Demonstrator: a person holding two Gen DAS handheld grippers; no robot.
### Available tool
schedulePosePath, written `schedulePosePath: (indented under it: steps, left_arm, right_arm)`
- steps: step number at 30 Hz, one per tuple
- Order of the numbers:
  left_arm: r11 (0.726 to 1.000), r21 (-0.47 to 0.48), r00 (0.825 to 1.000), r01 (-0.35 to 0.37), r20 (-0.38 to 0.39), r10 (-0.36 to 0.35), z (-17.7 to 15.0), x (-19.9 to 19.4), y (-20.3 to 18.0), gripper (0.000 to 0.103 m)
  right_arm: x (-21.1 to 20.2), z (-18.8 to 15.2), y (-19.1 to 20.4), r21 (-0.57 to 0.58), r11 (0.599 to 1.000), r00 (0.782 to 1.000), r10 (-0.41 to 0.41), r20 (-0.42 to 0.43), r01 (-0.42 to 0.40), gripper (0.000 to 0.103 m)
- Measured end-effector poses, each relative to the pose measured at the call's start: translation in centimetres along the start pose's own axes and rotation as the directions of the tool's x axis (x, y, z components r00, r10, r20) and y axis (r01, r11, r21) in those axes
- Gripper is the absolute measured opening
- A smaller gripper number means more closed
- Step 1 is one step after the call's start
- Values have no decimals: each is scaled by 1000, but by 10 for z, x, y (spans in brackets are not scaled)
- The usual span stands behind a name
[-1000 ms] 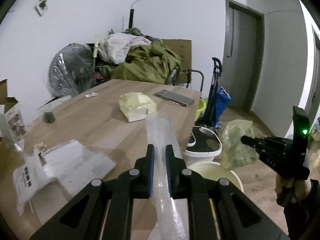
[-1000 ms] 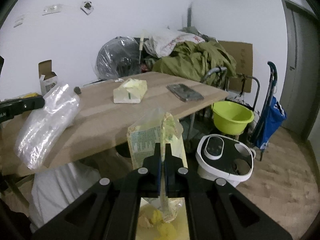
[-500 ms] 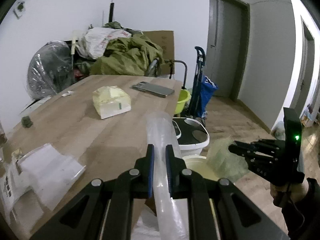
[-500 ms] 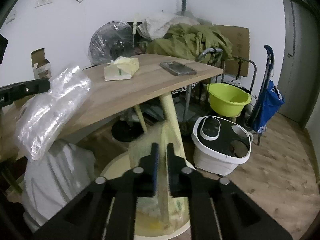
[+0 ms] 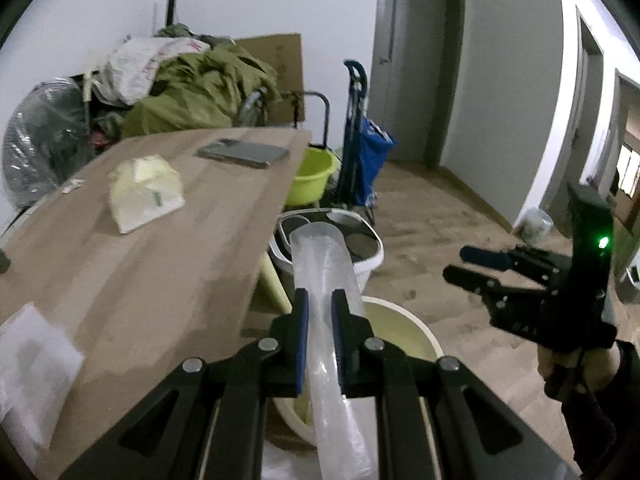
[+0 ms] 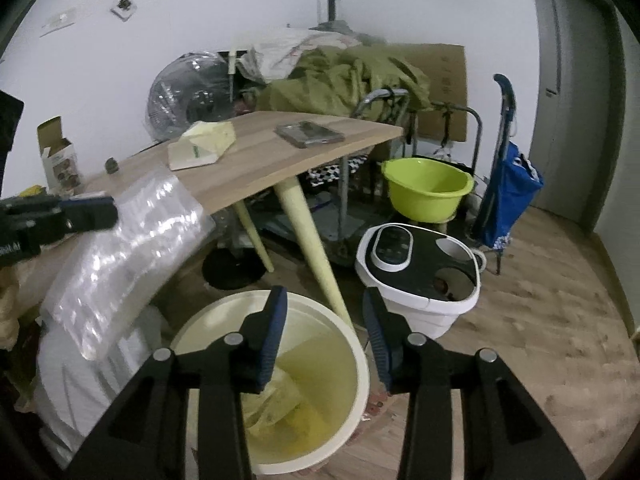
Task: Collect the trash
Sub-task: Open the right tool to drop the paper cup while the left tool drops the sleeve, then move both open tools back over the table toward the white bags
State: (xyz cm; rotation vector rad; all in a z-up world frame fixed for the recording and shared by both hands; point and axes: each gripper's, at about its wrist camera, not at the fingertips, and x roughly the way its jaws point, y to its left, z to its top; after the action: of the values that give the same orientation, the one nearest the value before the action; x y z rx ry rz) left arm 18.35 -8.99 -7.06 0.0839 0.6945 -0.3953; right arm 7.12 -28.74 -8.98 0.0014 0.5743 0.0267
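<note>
Risk: left tool [image 5: 319, 312] pinches clear bag [image 5: 326, 280] beside bench [image 5: 160, 264], seemingly short of bin [image 6: 352, 344]; release here drops it outside. Right tool [image 6: 326, 334] spread, empty, above bin.

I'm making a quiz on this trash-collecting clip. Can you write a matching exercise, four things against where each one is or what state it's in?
Things:
1. clear plastic bag
2. right tongs
3. phone
4. lime green basin

Places or states:
A. lying on the wooden table
B. open above the cream bin
C. on the floor beyond the table's far end
D. gripped in the left tongs

Pairs: 1-D, 2-B, 3-A, 4-C
</note>
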Motion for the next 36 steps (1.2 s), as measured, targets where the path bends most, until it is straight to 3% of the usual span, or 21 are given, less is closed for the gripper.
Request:
schedulePosePath:
  steps: [7,12,25,36]
  left_arm:
    - [998,31,993,58,-109,-55,1,39,-14,15]
    - [997,21,986,76,-147,-72,-2,52,-17,28]
    - [998,-10,993,62,-101,-63,-2,31,-8,31]
    - [997,-71,999,9,-33,-12,-8,-8,20,32]
  right_arm:
    - [-3,-11,-18,55,998,999,-42,-10,43,37]
    - [-4,-14,-21,61,996,998,-57,-17,58,37]
    - [-8,-11,-10,32,998,999,-49,-12,50,37]
    - [-10,10,22,-37,999,1000,-16,10,16,37]
